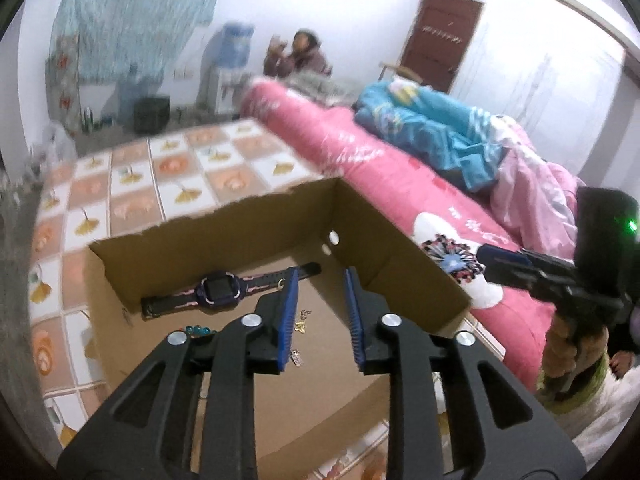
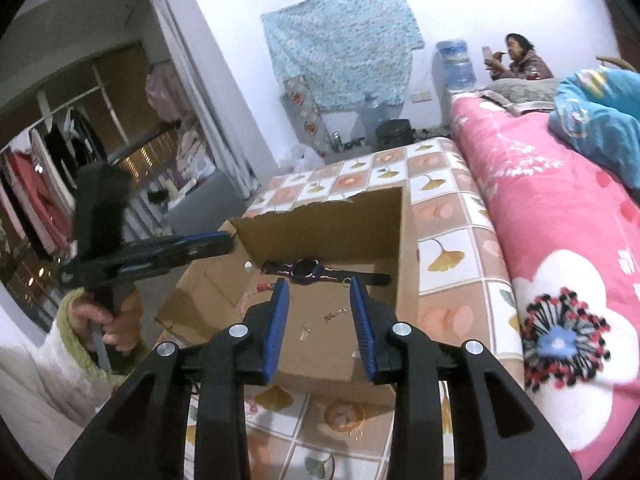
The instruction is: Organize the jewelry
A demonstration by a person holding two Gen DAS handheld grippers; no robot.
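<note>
Below both parted, empty claws, left (image 1: 320,312) and right (image 2: 320,320), in the box (image 1: 208,236), small charms (image 2: 334,314) near the watch (image 1: 218,290) could slip between narrow pads.

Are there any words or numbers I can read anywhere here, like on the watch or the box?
None can be read.
Watch: its screen is dark, with no digits showing.
Cardboard box: plain brown walls, no print visible.
Pink quilt: only flower pictures and small white marks too blurred to tell as writing.
Water bottle by the far wall: any label is too small and blurred.
</note>
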